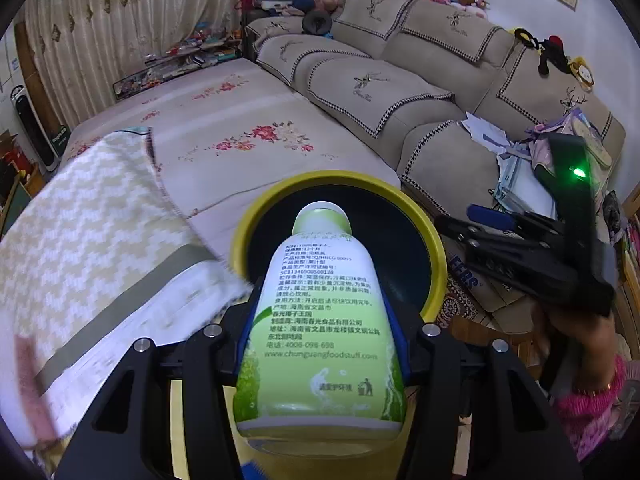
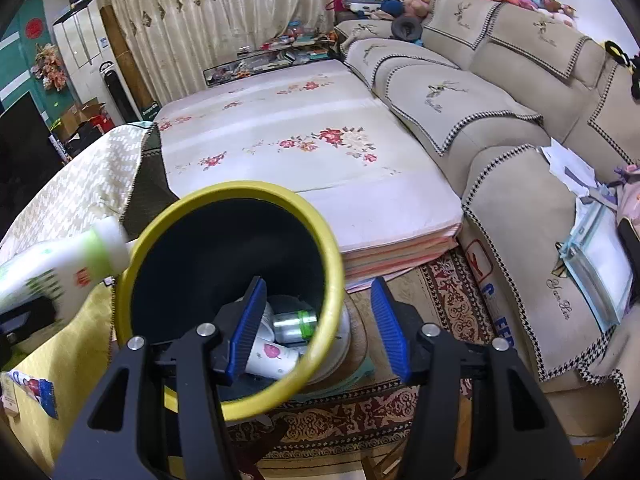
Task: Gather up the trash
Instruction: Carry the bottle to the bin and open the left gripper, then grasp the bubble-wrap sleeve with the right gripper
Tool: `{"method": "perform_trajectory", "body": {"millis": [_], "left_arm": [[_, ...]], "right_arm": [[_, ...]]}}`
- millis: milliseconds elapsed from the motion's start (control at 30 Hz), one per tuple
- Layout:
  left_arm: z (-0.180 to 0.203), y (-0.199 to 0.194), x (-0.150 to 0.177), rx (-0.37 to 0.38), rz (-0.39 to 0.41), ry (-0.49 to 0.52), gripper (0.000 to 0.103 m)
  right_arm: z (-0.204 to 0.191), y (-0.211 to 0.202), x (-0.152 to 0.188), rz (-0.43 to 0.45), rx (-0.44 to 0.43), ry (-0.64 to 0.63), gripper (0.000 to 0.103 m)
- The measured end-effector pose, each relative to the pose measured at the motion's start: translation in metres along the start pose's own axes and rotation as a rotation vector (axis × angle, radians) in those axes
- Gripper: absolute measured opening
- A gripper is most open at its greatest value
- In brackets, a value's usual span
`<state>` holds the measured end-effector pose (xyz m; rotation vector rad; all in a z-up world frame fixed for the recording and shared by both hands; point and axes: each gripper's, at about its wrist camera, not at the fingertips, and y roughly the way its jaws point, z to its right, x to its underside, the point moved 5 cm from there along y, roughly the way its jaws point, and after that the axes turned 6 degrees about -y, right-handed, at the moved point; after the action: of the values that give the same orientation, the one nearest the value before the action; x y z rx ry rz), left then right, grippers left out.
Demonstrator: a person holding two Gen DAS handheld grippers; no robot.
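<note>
Sofa cushions (image 2: 472,96) are flanking a floral mattress (image 2: 304,152) beside the yellow-rimmed trash bin (image 2: 236,196), which is holding a paper cup (image 2: 272,356) and a can (image 2: 294,322). The left gripper (image 1: 320,312) is pinching a green coconut juice bottle (image 1: 320,320), cap end over the bin. The right gripper (image 2: 318,328) is hanging spread and empty, one finger (image 2: 248,320) over the bin's mouth.
</note>
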<state>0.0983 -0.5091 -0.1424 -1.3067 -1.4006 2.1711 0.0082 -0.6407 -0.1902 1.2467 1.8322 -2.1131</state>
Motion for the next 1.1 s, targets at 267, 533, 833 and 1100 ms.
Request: {"method": "perform_trajectory", "body": {"millis": [267, 533, 833, 1100], "left_arm": [[0.006, 0.025, -0.014, -0.095, 0.059, 0.027, 0.08], [-0.032, -0.059, 0.013, -0.114, 0.16, -0.044, 0.082], [-0.144, -0.179, 0.099, -0.299, 0.295, -0.236, 0.088], [-0.231, -0.243, 0.182, -0.493, 0.335, -0.399, 0.089]], "right_arm": [[0.006, 0.0, 0.01, -0.012, 0.007, 0.013, 0.055], [-0.032, -0.007, 0.011, -0.01, -0.038, -0.054, 0.055], [-0.183, -0.024, 0.003, 0.009, -0.229, -0.298, 0.055], [-0.352, -0.058, 0.009, 0.044, -0.444, -0.521, 0.055]]}}
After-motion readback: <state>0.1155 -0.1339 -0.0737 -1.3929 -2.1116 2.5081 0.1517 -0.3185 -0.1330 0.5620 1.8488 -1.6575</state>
